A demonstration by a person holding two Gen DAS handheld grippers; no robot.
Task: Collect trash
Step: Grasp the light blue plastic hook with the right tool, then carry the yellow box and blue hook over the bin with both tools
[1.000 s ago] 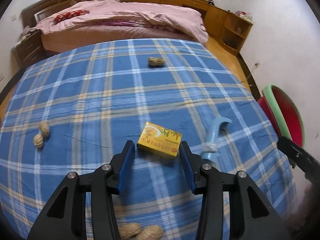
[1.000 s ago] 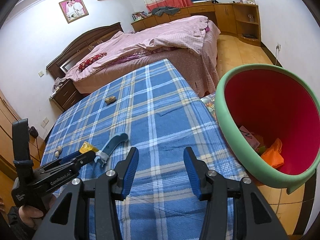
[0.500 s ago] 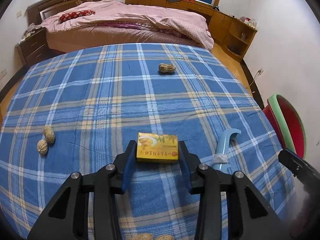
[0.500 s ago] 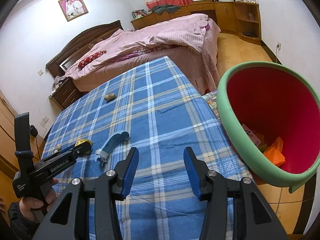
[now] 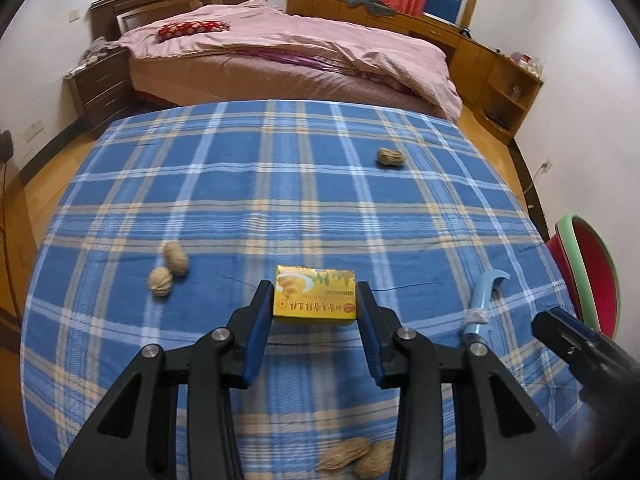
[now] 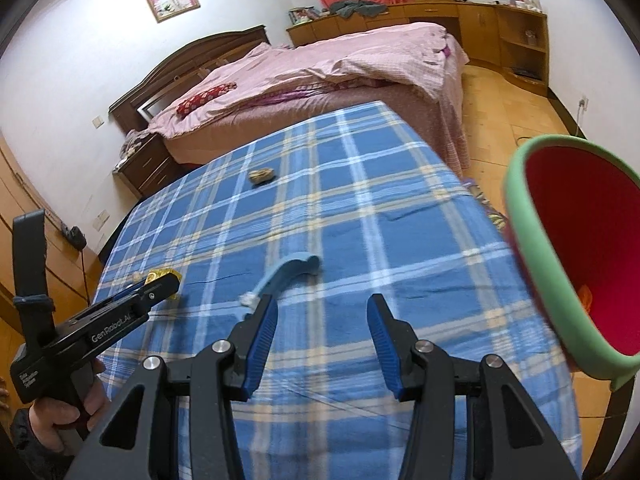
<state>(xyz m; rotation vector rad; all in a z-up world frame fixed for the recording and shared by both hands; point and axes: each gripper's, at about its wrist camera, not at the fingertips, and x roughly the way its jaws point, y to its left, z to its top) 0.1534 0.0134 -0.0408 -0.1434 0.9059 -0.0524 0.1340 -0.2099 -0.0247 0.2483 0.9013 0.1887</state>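
Your left gripper (image 5: 315, 300) is clamped on the yellow box (image 5: 315, 294), one blue pad against each short end, holding it over the near part of the blue plaid cloth (image 5: 280, 200); two peanuts (image 5: 168, 266) lie on the cloth to the box's left, a single peanut (image 5: 390, 157) sits well beyond it, and a light blue handle (image 5: 482, 300) lies to its right. Your right gripper (image 6: 319, 316) hangs over the cloth with its fingers apart and nothing between them, the handle just beyond its left fingertip, and the red bin with the green rim (image 6: 532, 248) stands past the cloth's right edge, far from the box.
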